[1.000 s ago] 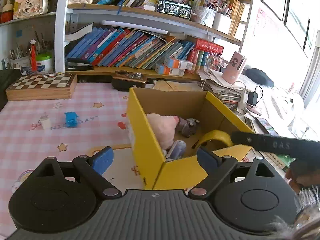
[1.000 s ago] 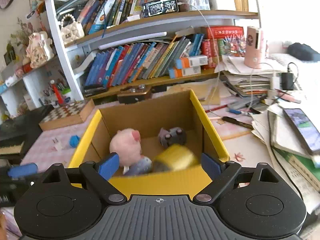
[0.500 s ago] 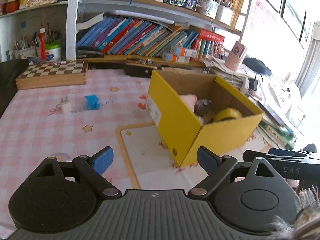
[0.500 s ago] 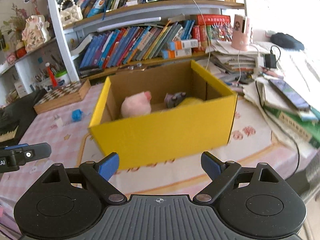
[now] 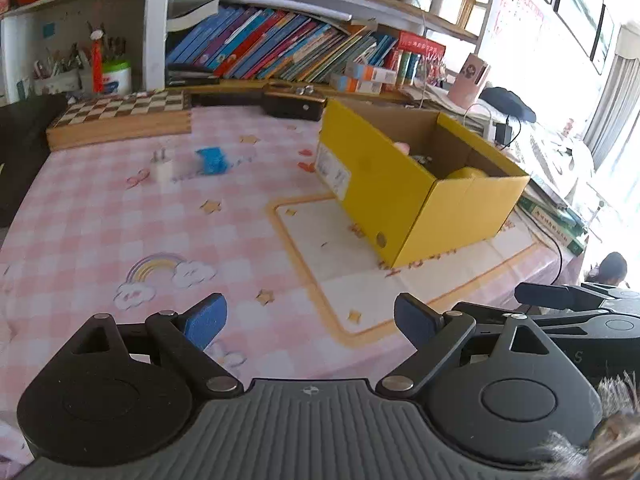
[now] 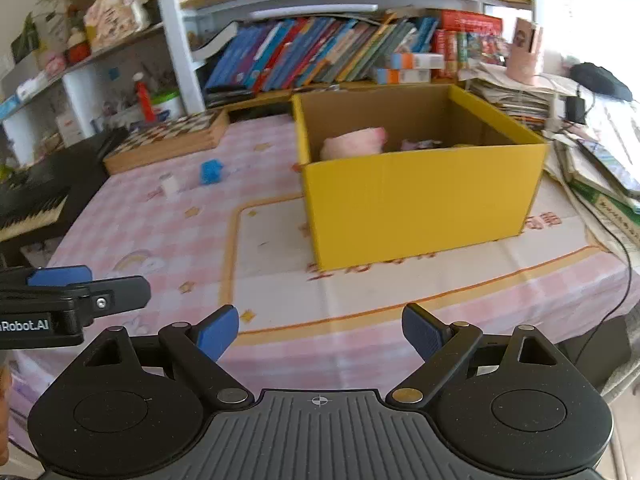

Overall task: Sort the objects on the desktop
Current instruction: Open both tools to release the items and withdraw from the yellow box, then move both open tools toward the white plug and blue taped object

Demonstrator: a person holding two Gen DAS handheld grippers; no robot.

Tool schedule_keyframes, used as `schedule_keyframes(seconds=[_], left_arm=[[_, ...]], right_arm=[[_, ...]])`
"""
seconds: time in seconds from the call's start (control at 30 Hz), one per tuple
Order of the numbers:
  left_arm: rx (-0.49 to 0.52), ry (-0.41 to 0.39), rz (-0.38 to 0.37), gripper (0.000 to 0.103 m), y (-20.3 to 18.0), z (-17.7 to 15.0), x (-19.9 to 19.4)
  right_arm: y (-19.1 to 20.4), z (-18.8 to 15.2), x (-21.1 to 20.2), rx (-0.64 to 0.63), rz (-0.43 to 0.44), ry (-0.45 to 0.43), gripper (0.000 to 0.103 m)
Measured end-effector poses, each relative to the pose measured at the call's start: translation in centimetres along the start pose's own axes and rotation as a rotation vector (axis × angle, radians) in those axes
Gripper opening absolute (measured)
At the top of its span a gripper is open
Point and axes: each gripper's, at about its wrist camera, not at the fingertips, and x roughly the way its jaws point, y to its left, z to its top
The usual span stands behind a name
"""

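Judging from where things lie, I am between picks: 3 items sit in the yellow box (image 6: 420, 196), namely a pink plush (image 6: 352, 145), a small grey toy (image 6: 422, 145) and a yellow tape roll (image 5: 466, 173), while 2 remain out on the cloth. The left gripper (image 5: 310, 320) has its jaws spread wide with nothing between them; the right gripper (image 6: 320, 332) is likewise spread and empty. Both hang over the near edge of the table, well apart from the box.

The remaining items, a blue block (image 5: 212, 160) and a white plug (image 5: 163, 165), lie near each other on the far left, in front of the chessboard box (image 5: 120, 118). The next move, in my judgement, calls for a long reach to that side and a low, level approach, since both pieces are small.

The surface is a pink checked tablecloth (image 5: 120, 220) with stars, a rainbow print and an orange-bordered pale panel. Behind stand a bookshelf (image 6: 320, 52) of leaning books and stacked papers (image 6: 516, 96) on the right, and a keyboard (image 6: 28, 212) sits to the left.
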Motion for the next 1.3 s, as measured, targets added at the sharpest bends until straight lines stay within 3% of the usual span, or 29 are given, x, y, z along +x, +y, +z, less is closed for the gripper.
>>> schedule_keyframes(seconds=[0.37,0.77,1.3], left_arm=[[-0.019,0.018,0.025,0.091,3.6,-1.7,-1.7],[-0.091,-0.011,0.102,0.091,7.6,-2.5,-3.6],[-0.147,-0.070,0.151,0.091,10.2,0.9,-1.7]], right_arm=[[4.5,-1.3,0.7,-0.044,0.050,0.040,0.091],[8.8,-1.1,1.8,-0.105,0.116,0.045,0.091],[10.9,2.8,4.8,-0.151,0.154,-0.004,0.091]])
